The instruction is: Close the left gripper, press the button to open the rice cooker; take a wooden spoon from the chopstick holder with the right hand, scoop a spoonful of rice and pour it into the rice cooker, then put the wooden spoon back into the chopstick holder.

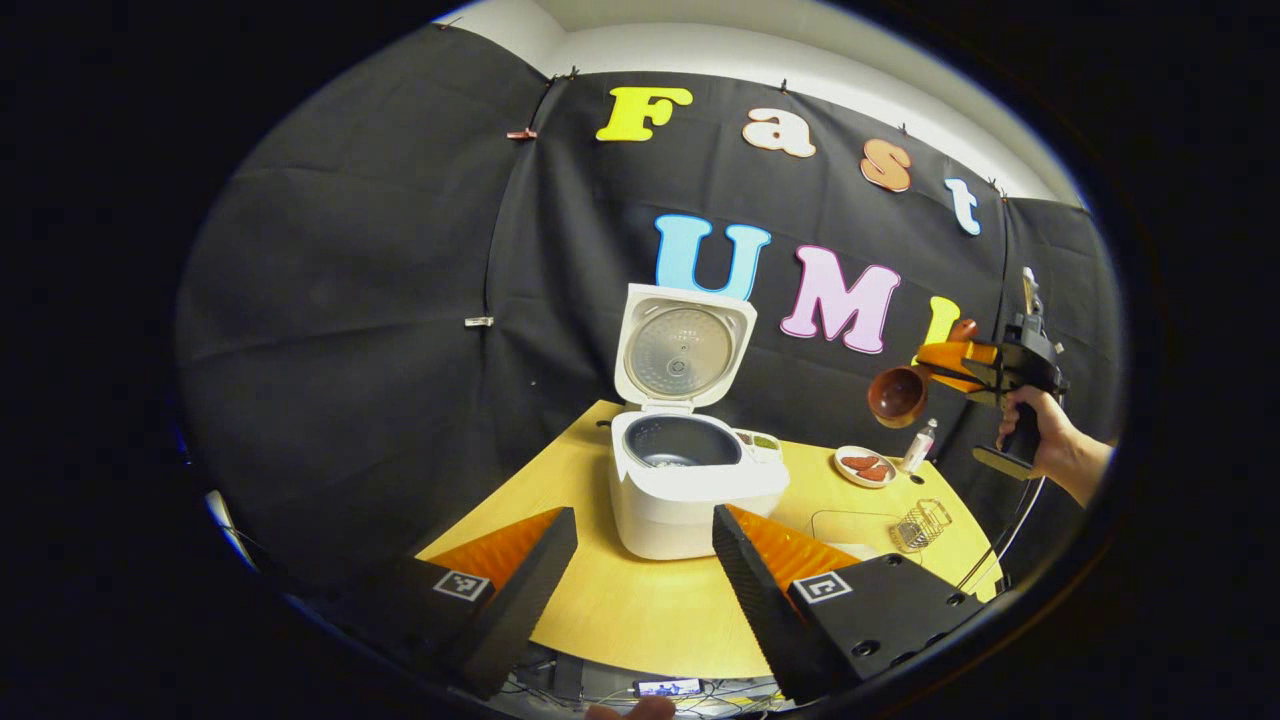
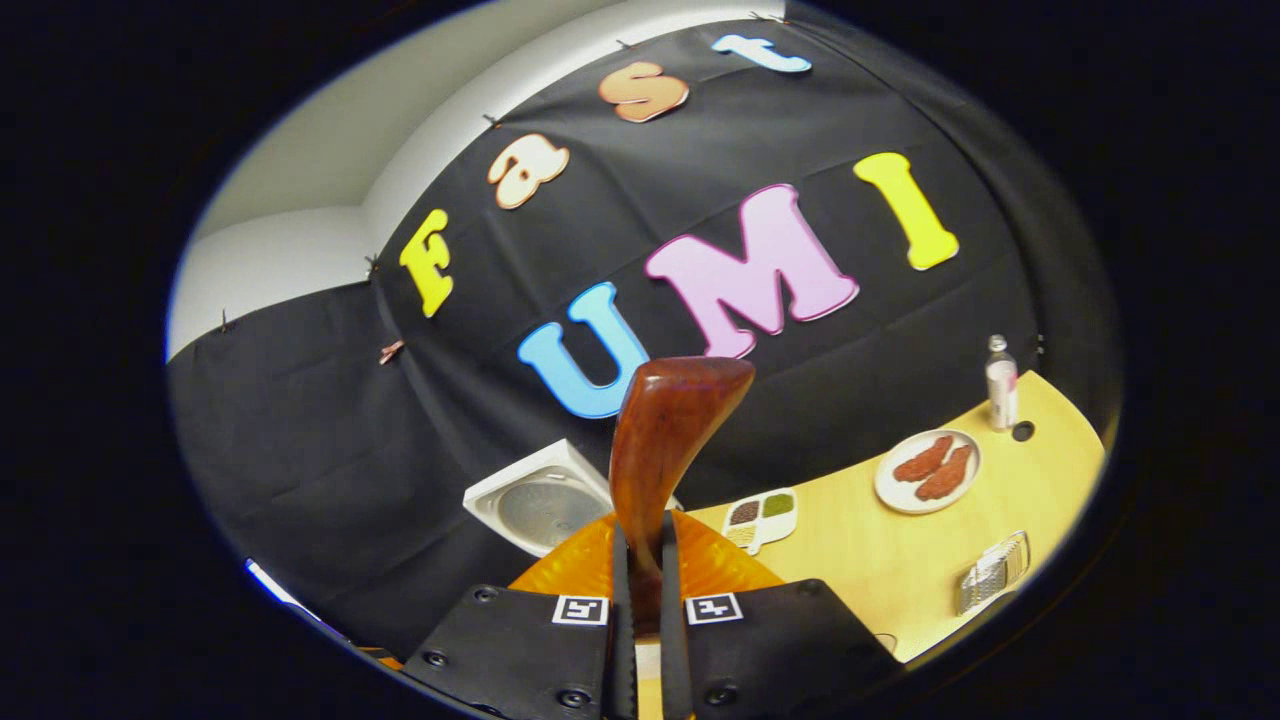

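The white rice cooker [image 1: 690,500] stands on the table with its lid [image 1: 685,350] raised and its dark inner pot showing. My left gripper [image 1: 640,570] hangs open in front of it, nothing between its fingers. At the far right a hand [image 1: 1050,445] holds my right gripper [image 1: 975,368] high above the table, shut on the wooden spoon [image 1: 900,395], whose bowl points left. In the right gripper view the spoon [image 2: 665,440] rises from between the right gripper's [image 2: 640,600] shut fingers, above the cooker's lid [image 2: 545,505].
A small divided dish of grains [image 2: 762,518] sits beside the cooker. A plate with red pieces [image 2: 928,470], a small bottle [image 2: 1000,382] and a wire holder [image 2: 990,572] stand on the yellow table [image 2: 850,570]. The table's front edge [image 1: 640,655] is near my left gripper.
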Demonstrator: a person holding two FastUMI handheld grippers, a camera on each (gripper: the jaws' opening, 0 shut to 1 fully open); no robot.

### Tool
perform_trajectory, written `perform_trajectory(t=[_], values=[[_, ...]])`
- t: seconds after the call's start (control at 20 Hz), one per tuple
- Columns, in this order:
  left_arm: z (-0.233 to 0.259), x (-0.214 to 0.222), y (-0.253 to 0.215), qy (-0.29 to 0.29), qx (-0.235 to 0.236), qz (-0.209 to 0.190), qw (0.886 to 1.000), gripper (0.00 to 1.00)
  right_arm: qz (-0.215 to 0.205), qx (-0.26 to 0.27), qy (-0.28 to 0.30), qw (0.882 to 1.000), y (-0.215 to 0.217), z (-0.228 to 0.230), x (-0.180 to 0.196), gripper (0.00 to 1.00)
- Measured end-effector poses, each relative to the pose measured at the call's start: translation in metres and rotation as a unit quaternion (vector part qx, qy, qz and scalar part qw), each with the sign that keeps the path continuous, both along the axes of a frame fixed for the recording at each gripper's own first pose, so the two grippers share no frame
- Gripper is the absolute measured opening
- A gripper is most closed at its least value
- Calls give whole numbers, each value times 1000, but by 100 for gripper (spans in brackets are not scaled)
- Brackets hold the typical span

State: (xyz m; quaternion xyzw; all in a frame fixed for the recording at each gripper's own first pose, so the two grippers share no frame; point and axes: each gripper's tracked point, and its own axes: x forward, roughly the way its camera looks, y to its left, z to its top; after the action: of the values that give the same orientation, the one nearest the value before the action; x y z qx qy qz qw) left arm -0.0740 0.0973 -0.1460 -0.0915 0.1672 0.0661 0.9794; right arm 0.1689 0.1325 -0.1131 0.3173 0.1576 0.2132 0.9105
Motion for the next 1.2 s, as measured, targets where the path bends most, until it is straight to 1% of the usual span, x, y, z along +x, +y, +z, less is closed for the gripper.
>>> perform_trajectory(t=[0.2,0.35,0.45,0.6,0.75,0.85,1.05,1.2], values=[[4,7,-15,0,6,-12,1000,94,-48,-9,21,999,-72,-23,-3,14],[3,11,-28,3,-16,-13,1000,94,-76,-20,29,997,-115,-37,-5,14],[2,12,-35,7,-18,-10,1000,94,-87,-49,30,995,-141,-54,-4,13],[5,15,-41,8,-6,-9,1000,94,-104,-91,41,990,-174,-77,-1,13],[6,16,-46,13,-3,-6,1000,94,-116,-115,58,985,-200,-107,3,14],[5,15,-51,18,-1,-2,1000,94,-125,-117,73,983,-213,-125,5,14],[5,10,-59,26,4,6,1000,94,-137,-131,86,978,-233,-159,15,14],[4,7,-63,29,-2,16,999,94,-142,-143,98,975,-242,-180,24,14]])
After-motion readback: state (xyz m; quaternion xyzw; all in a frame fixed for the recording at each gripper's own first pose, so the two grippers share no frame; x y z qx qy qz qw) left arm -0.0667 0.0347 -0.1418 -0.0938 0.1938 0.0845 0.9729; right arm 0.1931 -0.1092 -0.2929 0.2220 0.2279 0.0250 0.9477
